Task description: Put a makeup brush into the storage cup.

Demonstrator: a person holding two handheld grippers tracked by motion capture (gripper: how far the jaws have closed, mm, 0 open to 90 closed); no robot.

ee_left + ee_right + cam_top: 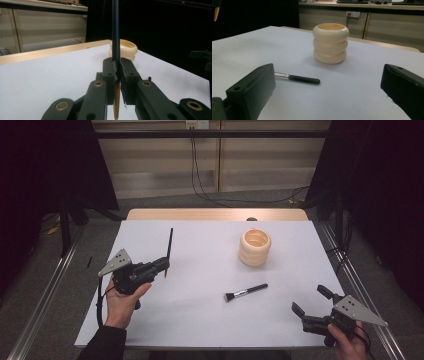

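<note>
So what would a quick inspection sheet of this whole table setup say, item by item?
Surface: white sheet covering a wooden table, clean.
Job's things: dark pencil held upright, clear of the sheet; cream ribbed cup standing upright at the far right.
Clutter: makeup brush lying flat, mid-table.
Grippers: left tongs shut on the pencil; right tongs open, holding nothing, at the near right corner.
Cables: black cable trailing from the left tongs; more cables on the floor behind the table.
Surroundings: dark curtains on both sides, pale wall panels behind.
</note>
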